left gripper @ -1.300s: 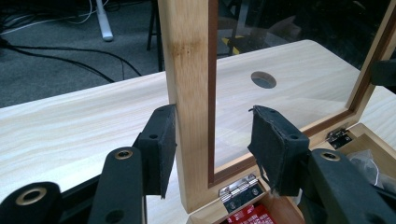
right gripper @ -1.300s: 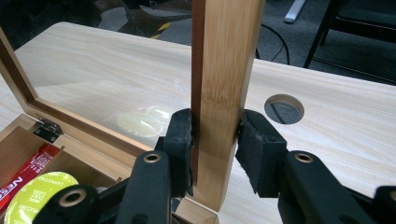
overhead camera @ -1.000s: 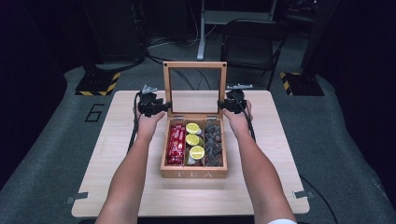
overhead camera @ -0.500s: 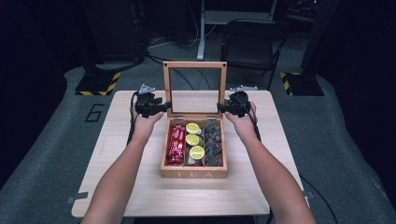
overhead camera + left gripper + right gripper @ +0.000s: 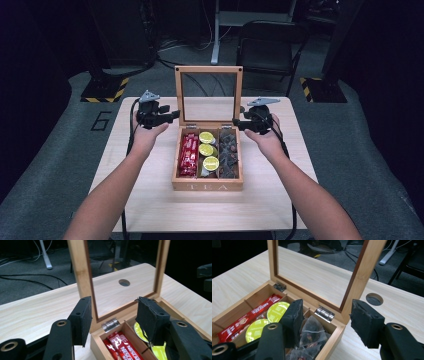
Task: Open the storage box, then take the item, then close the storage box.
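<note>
The left gripper (image 5: 172,115) and right gripper (image 5: 239,123) have just been opening; their jaws are apart with nothing between them. Between the two grippers the tea box (image 5: 207,186) sits with its lid (image 5: 208,70) up. The lid-opening step looks done. Next, I think, one gripper must reach down for something inside.

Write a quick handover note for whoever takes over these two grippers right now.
Left gripper: open, nothing between its jaws, just left of the lid.
Right gripper: open after its jaws have just been opening, nothing held, just right of the lid.
Wooden tea box: mid-table, its glass-paned lid standing upright on its hinges.
Inside: red sachets left, yellow-green capsules middle, dark tea bags right.
Done: box opened.
Left: probably picking from the contents; nothing is out.
</note>
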`<state>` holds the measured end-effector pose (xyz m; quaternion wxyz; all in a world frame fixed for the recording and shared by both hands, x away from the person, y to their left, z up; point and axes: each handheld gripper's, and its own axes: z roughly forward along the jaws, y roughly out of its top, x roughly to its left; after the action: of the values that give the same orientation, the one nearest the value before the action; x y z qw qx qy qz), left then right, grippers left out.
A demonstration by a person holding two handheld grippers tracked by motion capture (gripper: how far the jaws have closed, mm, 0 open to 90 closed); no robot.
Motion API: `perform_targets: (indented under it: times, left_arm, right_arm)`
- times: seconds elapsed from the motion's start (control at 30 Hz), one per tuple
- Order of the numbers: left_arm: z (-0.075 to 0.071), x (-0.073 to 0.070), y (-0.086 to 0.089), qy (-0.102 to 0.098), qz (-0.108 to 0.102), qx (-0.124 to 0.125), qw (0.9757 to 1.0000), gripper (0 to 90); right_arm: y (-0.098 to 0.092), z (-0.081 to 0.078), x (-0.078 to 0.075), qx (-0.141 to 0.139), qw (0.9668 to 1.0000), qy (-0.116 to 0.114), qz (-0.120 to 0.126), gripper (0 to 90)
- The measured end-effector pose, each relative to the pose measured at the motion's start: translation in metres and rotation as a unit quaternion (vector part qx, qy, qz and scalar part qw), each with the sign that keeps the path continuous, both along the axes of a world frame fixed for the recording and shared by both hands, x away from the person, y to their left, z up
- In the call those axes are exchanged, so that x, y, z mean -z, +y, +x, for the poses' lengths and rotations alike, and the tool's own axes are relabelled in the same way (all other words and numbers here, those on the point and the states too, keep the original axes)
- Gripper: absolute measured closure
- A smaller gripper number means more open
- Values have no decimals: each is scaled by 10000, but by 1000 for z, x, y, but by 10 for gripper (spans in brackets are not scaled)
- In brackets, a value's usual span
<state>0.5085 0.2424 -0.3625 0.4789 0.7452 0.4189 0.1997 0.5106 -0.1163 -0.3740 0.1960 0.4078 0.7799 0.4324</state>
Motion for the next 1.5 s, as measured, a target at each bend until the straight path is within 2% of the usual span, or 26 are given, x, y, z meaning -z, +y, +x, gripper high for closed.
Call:
perform_targets:
  times: [0.5,0.77,0.83,0.9,1.17,1.23,1.5]
  left_arm:
    - [-25,-4,-12,53,120,465,9988,452]
    - [-34,0,-15,102,172,571,9982,451]
    - [-35,1,-15,55,145,557,9983,450]
    - [-36,2,-14,89,123,570,9983,449]
    - [-42,6,-6,80,130,533,9985,439]
    - [-43,8,-4,88,133,499,9986,436]
    - [-48,14,3,107,144,456,9988,432]
  right_arm:
    - [11,-20,-1,-456,9988,-91,-170,425]
    - [20,-28,3,-659,9974,-102,-263,405]
    - [22,-30,4,-686,9973,-88,-235,400]
    - [24,-33,5,-705,9973,-47,-210,394]
    - [30,-42,12,-961,9947,-88,-366,378]
    - [34,-45,16,-1008,9943,-23,-345,372]
    - [49,-57,29,-1425,9885,44,-512,357]
